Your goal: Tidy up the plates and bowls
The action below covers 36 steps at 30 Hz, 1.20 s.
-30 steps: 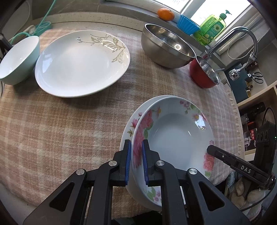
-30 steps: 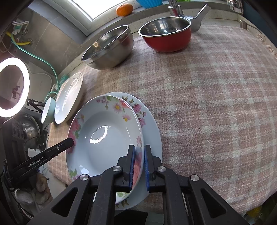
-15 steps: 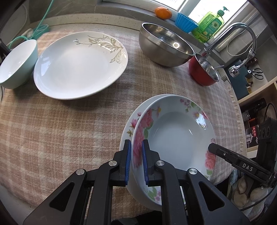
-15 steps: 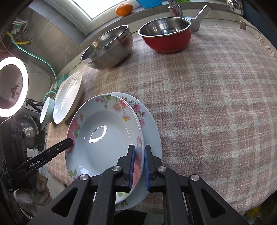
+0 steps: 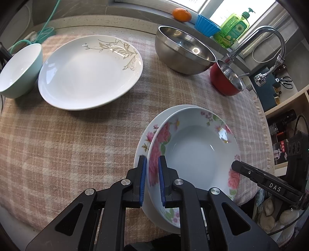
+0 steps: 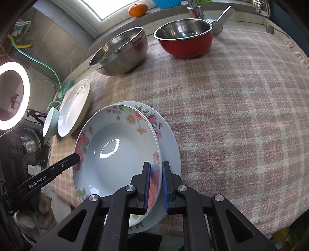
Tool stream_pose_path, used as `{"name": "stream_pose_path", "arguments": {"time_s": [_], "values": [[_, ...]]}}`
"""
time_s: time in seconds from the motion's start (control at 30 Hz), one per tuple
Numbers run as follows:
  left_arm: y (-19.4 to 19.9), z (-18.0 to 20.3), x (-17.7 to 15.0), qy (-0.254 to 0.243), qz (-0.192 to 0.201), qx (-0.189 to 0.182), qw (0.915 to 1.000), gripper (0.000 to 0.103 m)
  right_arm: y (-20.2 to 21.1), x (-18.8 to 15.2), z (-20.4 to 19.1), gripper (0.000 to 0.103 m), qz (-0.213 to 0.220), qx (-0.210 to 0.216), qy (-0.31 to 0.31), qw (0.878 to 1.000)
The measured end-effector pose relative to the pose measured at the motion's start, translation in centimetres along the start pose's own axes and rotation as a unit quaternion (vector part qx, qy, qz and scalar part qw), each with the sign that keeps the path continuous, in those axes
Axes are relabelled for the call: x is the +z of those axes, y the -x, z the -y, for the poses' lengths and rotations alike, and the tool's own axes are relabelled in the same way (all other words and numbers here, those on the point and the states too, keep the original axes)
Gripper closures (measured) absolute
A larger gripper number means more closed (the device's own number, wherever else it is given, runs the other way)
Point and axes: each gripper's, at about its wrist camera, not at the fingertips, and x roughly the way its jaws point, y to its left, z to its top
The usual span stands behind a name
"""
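Note:
A deep floral plate (image 5: 195,154) (image 6: 117,152) sits tilted over a second floral plate (image 5: 143,143) (image 6: 170,142) at the table's near edge. My left gripper (image 5: 151,170) is shut on the deep plate's left rim. My right gripper (image 6: 155,176) is shut on its right rim. A large white plate with a gold leaf pattern (image 5: 90,71) (image 6: 74,106) lies at the far left beside a pale green bowl (image 5: 19,67) (image 6: 50,124).
A steel mixing bowl (image 5: 183,52) (image 6: 119,54) and a red pot (image 5: 226,77) (image 6: 185,38) stand at the back of the checked tablecloth (image 5: 67,139). A faucet (image 5: 270,38), soap bottle (image 5: 233,27), blue cup (image 5: 206,25) and orange (image 5: 181,14) lie behind. A ring light (image 6: 11,94) stands left.
Both grippers keep their hold on the deep floral plate. The left wrist view has shifted slightly, so the far dishes sit a little lower and left in it.

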Motion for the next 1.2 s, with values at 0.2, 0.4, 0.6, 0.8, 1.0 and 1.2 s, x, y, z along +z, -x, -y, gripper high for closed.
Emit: {"name": "stream_pose_path", "arguments": {"time_s": [0.2,0.4,0.6,0.8,1.0,1.2], "values": [[0.1,0.0,0.0,0.001,0.002,-0.002,1.0000,0.092,0.3,0.0,0.1,0.090,0.005,-0.004,-0.002,1.000],[0.8,-0.5,0.0,0.006,0.009,-0.003,0.9999,0.092,0.9,0.0,-0.1,0.088,0.017,-0.010,-0.001,1.000],[1.7,-1.3,0.0,0.016,0.019,-0.004,0.9997,0.092,1.5,0.2,-0.7,0.079,0.031,-0.013,0.005,0.999],[2.6,-2.7,0.2,0.031,0.026,-0.004,0.9992,0.092,1.7,0.6,-2.2,0.078,0.038,-0.009,0.014,0.999],[3.8,-4.6,0.3,0.048,0.037,-0.001,0.9982,0.092,1.5,1.1,-4.6,0.078,0.040,0.004,0.030,0.999],[5.2,-7.2,0.8,0.072,0.050,0.003,0.9961,0.092,1.1,2.3,-8.1,0.078,0.044,0.018,0.064,0.997]]}}
